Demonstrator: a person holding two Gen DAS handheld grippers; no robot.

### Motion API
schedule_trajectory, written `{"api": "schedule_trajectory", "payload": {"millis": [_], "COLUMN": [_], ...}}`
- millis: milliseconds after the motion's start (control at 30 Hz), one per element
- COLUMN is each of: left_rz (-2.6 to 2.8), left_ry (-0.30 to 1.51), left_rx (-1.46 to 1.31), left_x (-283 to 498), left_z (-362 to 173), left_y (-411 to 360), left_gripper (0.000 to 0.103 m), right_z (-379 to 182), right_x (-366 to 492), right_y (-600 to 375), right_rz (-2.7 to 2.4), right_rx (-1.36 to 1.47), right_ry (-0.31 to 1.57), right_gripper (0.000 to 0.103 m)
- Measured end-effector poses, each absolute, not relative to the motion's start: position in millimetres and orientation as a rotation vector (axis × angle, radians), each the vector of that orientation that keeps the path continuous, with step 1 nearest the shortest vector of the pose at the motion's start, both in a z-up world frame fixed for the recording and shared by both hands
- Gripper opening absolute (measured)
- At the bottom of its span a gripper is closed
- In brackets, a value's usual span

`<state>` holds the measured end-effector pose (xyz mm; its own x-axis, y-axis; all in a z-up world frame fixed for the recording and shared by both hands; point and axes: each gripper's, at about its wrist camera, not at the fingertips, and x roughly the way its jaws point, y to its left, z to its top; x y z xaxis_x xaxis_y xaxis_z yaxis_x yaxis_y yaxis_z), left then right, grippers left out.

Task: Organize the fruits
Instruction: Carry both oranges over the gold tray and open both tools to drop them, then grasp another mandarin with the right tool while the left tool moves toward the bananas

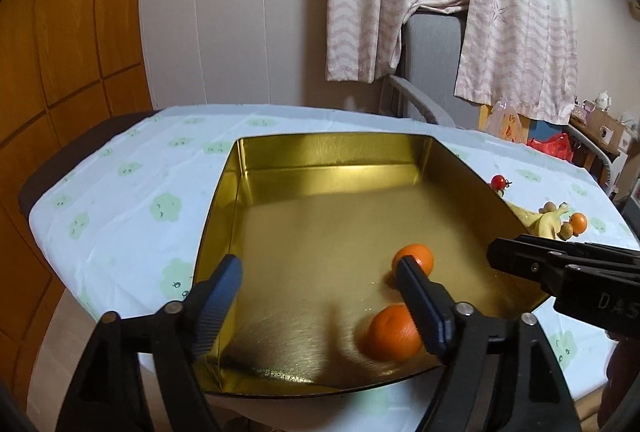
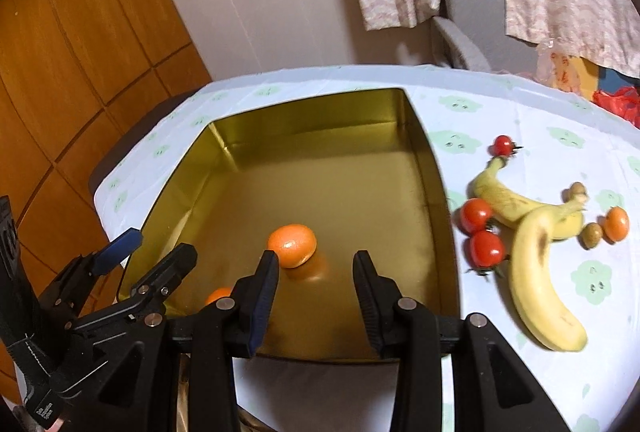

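Table (image 2: 520, 99) under a pale cloth printed with green cloud faces; wooden panelling at left, hanging patterned fabric (image 1: 516, 31) behind.

Gold tin tray (image 2: 424, 167) at centre of the cloth, open-topped, shiny inside.

Two bananas (image 2: 536, 272) on the cloth right of the tray, overlapping at the stem end, outside the tin.

Left gripper (image 1: 320, 272) above the tray's near edge, fingers spread wide, nothing between them. Right gripper (image 2: 316, 268) also over the near edge, fingers apart, empty.

Two mandarins inside the tray toward the near side: far mandarin (image 2: 292, 244) resting on the tray floor with its reflection beneath, near mandarin (image 1: 394, 332) just beside the left gripper's right finger, partly covered by it.

Small orange fruit (image 2: 616, 223) on the cloth right of the banana stems.

Three cherry tomatoes (image 2: 486, 250): two touching beside the bananas, one at a banana tip.

Two small brownish round fruits (image 2: 591, 235) near the stems, kind not discernible.
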<state>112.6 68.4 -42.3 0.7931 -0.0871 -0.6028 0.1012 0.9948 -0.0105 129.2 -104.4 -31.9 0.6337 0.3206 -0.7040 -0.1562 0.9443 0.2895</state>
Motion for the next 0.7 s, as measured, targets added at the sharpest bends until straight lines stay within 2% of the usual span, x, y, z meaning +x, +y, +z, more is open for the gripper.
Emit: {"api": "schedule_trajectory", "payload": {"millis": [333, 700], "left_rz": [-0.058, -0.129], "left_ry": [0.582, 0.576], "left_rx": [0.007, 0.083], "left_x": [92.5, 64.4], "left_z": [-30.9, -28.1], "left_y": [63.8, 25.1], "left_gripper": [0.103, 0.103], "right_z": [-20.8, -27.5], "right_x": [99.6, 67.3], "right_y": [-138.5, -195.7], "right_rz": [0.194, 0.063], "right_rx": [0.240, 0.309], "right_ry": [0.786, 0.768], "right_gripper": [0.040, 0.040]}}
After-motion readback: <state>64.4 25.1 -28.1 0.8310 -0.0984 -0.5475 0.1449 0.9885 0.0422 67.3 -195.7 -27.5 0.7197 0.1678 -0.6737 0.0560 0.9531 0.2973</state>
